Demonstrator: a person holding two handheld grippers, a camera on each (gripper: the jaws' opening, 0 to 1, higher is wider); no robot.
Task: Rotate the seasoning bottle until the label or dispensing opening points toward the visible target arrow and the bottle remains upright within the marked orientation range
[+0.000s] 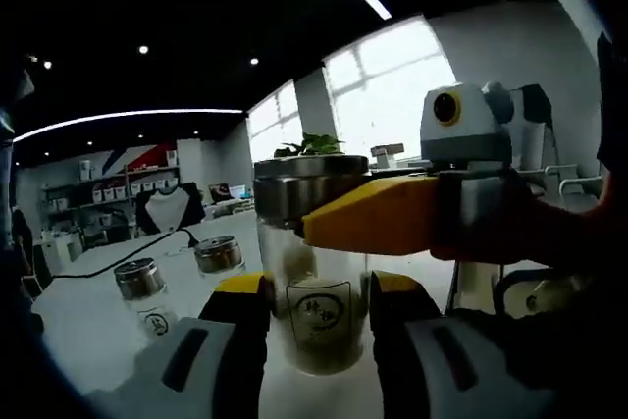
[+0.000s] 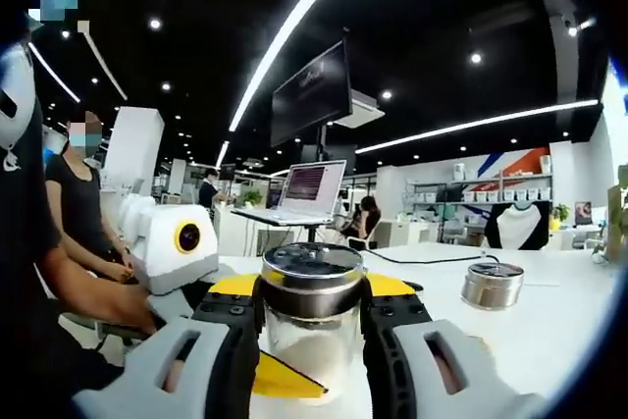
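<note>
A glass seasoning bottle with a steel lid and a printed label stands upright on the white table. My left gripper is shut on its glass body, the label facing this camera. My right gripper reaches in from the right at lid height, one yellow jaw across the front. In the right gripper view the bottle sits between the jaws of my right gripper, shut on the lid. The left gripper holds the bottle lower down. I see no arrow mark.
Two more lidded bottles stand to the left, beside a black cable. Another bottle stands to the right on the table. A laptop sits behind, and a person sits at the left.
</note>
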